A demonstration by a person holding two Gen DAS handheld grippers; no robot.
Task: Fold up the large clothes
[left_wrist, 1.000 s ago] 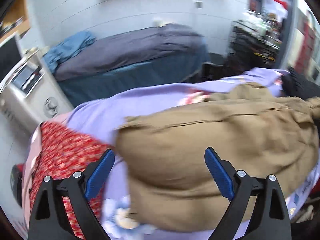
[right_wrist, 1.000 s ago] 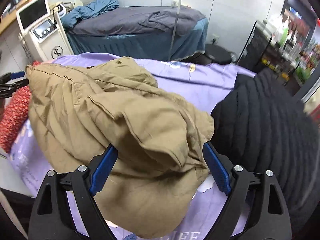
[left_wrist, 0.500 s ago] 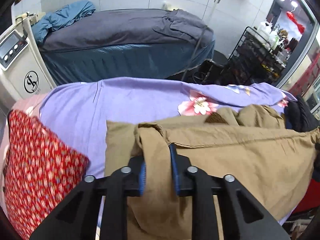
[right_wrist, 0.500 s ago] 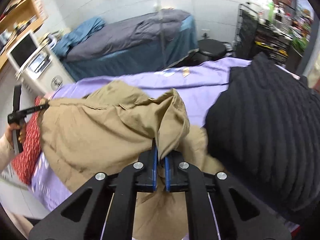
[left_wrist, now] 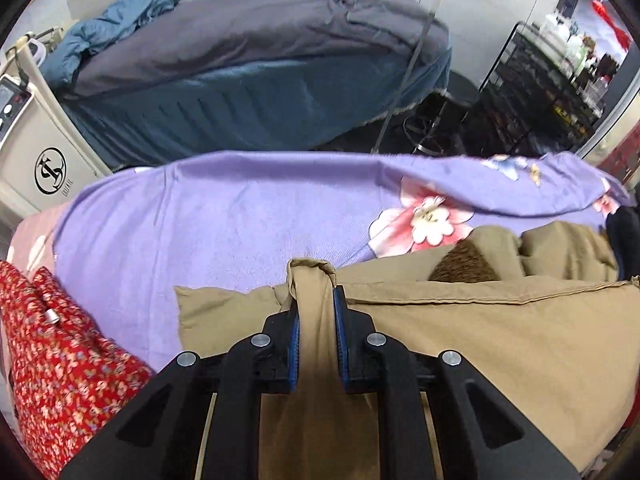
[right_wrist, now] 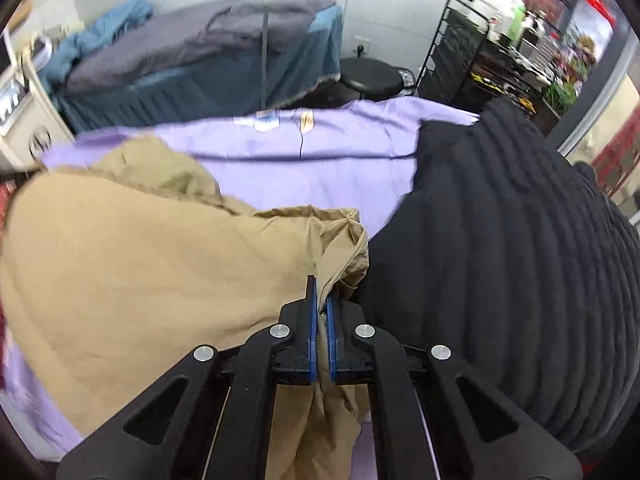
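Observation:
A large tan garment (left_wrist: 480, 344) lies spread across a lilac flowered sheet (left_wrist: 224, 216) on a bed. My left gripper (left_wrist: 316, 300) is shut on a bunched fold at the garment's left edge. In the right wrist view the same tan garment (right_wrist: 152, 272) fills the left half, and my right gripper (right_wrist: 321, 300) is shut on a gathered corner at its right edge. Its hem is stretched between the two grippers.
A red flowered garment (left_wrist: 60, 364) lies to the left of the tan one. A black ribbed garment (right_wrist: 508, 264) lies heaped to its right. Beyond the bed stand a blue-skirted treatment bed (left_wrist: 248, 80), a white machine (left_wrist: 36, 152), a stool (right_wrist: 370, 78) and a black shelf rack (right_wrist: 480, 56).
Both grippers went from open above the tan garment to shut on its edges. Since half a second ago they have pulled the cloth flatter and wider.

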